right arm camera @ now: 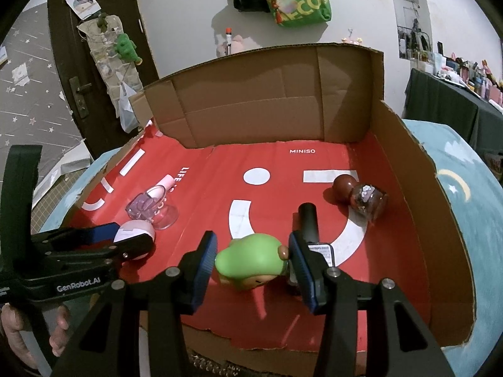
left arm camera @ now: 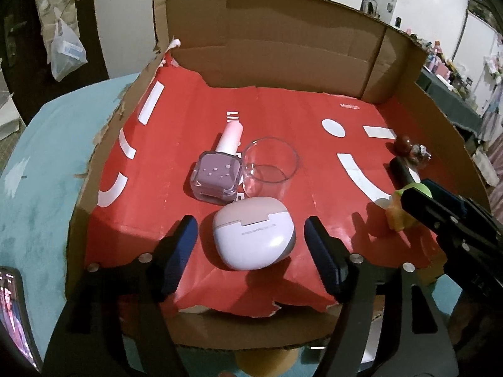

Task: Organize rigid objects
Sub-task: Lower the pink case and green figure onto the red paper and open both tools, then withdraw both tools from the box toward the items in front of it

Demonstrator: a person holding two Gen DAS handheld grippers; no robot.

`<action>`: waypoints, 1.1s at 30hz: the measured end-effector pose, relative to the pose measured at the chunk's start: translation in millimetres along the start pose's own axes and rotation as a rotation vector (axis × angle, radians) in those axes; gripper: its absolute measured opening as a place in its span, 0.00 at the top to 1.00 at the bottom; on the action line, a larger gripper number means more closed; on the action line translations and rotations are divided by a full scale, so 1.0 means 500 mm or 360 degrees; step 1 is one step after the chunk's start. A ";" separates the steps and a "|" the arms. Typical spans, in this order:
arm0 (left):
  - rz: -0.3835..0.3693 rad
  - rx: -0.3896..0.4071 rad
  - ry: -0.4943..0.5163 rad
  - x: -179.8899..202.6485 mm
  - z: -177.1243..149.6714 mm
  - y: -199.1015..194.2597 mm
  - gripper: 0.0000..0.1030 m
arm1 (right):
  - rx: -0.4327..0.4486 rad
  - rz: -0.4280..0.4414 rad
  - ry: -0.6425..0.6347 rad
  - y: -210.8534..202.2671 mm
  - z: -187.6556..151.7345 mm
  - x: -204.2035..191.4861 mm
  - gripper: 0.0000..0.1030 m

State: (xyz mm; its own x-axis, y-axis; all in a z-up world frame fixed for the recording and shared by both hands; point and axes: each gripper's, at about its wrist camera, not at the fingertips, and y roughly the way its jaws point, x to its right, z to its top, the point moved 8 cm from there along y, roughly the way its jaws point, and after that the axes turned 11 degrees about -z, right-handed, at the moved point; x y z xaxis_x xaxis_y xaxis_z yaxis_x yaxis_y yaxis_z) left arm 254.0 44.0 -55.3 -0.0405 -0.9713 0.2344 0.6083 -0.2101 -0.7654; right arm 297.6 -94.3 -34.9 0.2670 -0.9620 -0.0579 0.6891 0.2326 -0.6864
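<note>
Left gripper (left arm camera: 251, 245) open around earbud case (left arm camera: 254, 234); right gripper (right arm camera: 253, 262) seemingly grips green toy (right arm camera: 251, 259).

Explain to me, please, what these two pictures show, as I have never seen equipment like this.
There is no robot here: a person holds a black two-finger gripper in each hand, and each carries a wide-angle camera looking along its fingers, which gives one picture per gripper.

Both look into a shallow cardboard box lined with red paper. In it lie a purple nail-polish bottle with a pink cap, a clear glass cup on its side, a black cylinder and a dark brown round-capped bottle.

The left gripper stands open around a white-and-pink rounded case, with gaps on both sides. The right gripper is closed on a green rubber toy.
</note>
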 end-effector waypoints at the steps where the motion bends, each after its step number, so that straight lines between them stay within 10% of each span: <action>1: 0.0008 0.0007 0.0014 0.003 0.000 -0.002 0.28 | 0.0000 0.0000 0.0002 -0.001 -0.001 0.001 0.51; 19: -0.0019 0.0100 0.0105 0.039 0.000 -0.051 0.01 | 0.0005 0.0011 0.0026 -0.013 -0.010 0.003 0.37; 33: 0.0007 0.0159 0.0141 0.048 -0.006 -0.083 0.00 | 0.0044 0.0026 0.0030 -0.048 -0.009 0.000 0.24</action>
State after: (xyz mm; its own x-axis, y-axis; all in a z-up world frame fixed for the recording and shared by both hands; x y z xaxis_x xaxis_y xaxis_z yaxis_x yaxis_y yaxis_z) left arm 225.4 29.3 -20.0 -0.1050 -0.9791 0.1741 0.6842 -0.1982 -0.7019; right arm 277.9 -100.5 -21.6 0.2657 -0.9605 -0.0828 0.7033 0.2519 -0.6648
